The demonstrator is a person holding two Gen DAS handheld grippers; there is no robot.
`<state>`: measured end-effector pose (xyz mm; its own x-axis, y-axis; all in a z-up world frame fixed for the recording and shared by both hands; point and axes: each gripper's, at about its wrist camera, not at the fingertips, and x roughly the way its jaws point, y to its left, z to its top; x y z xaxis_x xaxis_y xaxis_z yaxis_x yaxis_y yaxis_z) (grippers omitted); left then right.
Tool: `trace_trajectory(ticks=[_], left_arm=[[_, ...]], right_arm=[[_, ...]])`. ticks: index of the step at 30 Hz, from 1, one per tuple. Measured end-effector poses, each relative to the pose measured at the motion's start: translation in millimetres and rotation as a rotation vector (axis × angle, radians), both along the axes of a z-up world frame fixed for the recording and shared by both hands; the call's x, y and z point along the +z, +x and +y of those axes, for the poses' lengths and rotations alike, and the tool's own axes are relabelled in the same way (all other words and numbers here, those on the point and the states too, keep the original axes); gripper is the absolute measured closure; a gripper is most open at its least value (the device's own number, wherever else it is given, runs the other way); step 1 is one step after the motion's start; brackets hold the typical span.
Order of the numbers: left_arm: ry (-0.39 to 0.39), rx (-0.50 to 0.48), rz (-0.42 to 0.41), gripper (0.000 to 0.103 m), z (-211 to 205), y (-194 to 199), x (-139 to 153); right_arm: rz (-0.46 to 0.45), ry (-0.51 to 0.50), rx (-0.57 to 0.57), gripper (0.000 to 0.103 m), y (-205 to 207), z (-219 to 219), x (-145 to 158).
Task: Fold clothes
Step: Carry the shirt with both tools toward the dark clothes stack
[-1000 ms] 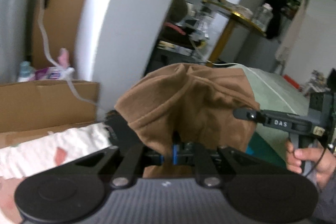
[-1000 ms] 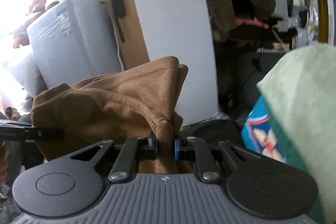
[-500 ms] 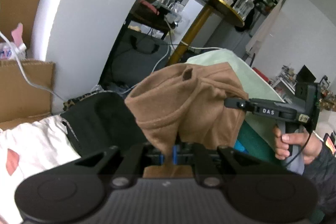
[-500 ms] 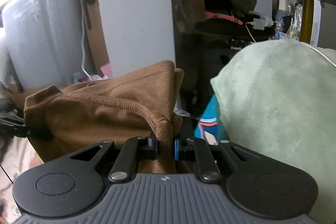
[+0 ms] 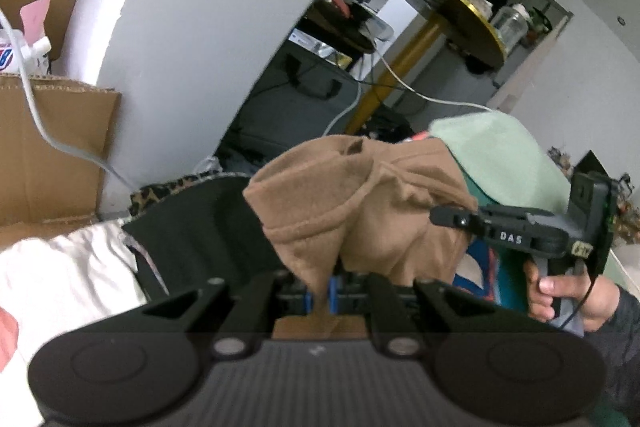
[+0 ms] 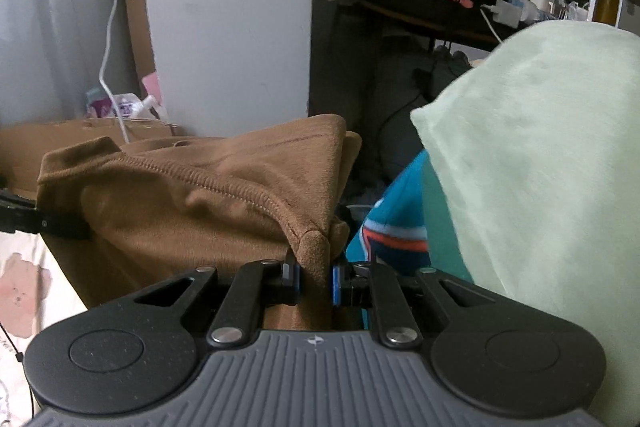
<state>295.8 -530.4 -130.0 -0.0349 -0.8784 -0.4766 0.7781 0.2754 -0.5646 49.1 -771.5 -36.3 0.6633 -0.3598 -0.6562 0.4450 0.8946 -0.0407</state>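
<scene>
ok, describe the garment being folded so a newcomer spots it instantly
Start at the white pillar. In front of it, a brown garment hangs between the left gripper and the right gripper, each shut on a bunched edge. It is plain fuzzy brown with a stitched seam, unlike the mint-green blanket and the teal cloth beside it.

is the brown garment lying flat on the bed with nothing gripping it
No, the brown garment hangs bunched between the right tongs, clamped on one corner, and the left tongs gripping its far edge.
</scene>
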Motion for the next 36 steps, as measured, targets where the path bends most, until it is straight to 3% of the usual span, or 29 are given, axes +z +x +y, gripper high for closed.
trace_trajectory(ticks=[13, 30, 34, 36], left_arm=[[0.025, 0.073, 0.024, 0.096, -47, 69, -36], [0.056, 0.203, 0.133, 0.098, -71, 120, -110], [0.041, 0.221, 0.156, 0.098, -69, 129, -116], [0.043, 0.230, 0.163, 0.097, -67, 133, -117]], right_arm=[[0.129, -0.113, 0.032, 0.089, 94, -38, -36], [0.282, -0.070, -0.035, 0.087, 175, -82, -112], [0.334, -0.033, -0.092, 0.083, 197, -97, -129], [0.379, -0.053, -0.101, 0.072, 209, -100, -136]])
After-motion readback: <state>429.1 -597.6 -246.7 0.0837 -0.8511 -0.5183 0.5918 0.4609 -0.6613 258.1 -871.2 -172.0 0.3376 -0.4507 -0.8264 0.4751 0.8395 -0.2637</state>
